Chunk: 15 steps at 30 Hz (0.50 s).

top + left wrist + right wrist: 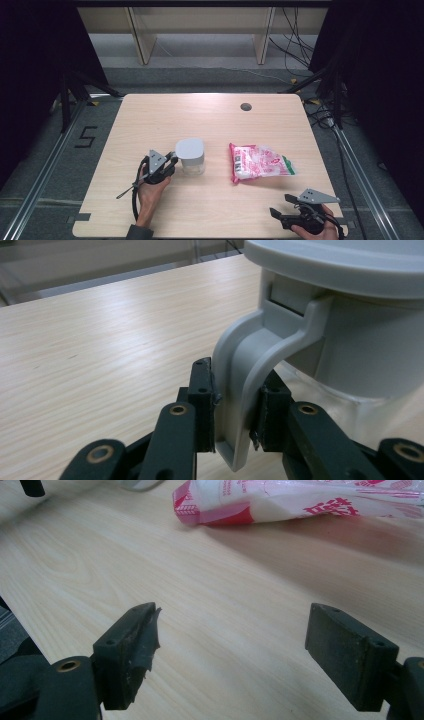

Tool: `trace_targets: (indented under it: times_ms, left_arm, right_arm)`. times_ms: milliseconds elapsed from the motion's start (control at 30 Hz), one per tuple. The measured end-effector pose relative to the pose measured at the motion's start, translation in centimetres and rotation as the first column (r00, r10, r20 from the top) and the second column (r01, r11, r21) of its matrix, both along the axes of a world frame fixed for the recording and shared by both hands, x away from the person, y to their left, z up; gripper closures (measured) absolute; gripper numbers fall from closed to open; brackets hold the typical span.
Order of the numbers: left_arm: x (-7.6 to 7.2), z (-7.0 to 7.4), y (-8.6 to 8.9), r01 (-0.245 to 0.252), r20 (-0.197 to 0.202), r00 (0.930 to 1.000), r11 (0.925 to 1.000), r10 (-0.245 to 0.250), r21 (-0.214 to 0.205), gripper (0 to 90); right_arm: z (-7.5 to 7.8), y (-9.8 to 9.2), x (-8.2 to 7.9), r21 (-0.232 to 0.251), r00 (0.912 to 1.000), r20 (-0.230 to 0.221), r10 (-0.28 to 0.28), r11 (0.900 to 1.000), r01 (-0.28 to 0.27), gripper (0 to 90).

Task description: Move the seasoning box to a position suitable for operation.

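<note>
A clear container [190, 156] with a grey lid [189, 148] stands left of the table's middle. A grey latch [245, 370] hangs down from the lid's rim at its left side. My left gripper [173, 162] reaches in from the left, and its pads press on both sides of that latch [235, 410]. A pink and white plastic bag [260, 162] lies flat to the right of the container. My right gripper [281, 205] rests near the front right edge, its jaws wide apart over bare wood [232, 645], with the bag [280, 500] beyond them.
The light wooden table [210, 120] has a round cable hole [245, 106] near its back edge. Dark stands and cables [300, 45] lie on the floor behind and to the right. A "5" mark [86, 136] sits on the floor at the left.
</note>
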<state>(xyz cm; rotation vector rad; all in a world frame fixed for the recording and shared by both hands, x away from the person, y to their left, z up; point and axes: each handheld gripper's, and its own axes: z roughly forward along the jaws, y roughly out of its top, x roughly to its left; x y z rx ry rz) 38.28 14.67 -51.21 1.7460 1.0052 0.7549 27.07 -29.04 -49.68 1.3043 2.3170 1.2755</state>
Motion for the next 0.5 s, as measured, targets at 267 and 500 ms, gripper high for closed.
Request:
trace_targets:
  times_ms: [267,500]
  left_arm:
    - [-0.7,0.3,-1.3,0.020,-0.011,0.9997,0.9997,-0.020,0.016,74.0]
    - [-1.5,0.4,-1.8,0.010,-0.032,0.9994,0.9998,-0.010,0.015,73.4]
  right_arm:
    - [0.0,-0.2,0.1,-0.004,0.9997,0.024,0.003,1.0000,-0.003,22.1]
    - [0.0,-0.2,0.2,-0.008,0.9995,0.026,0.018,0.9998,-0.018,22.1]
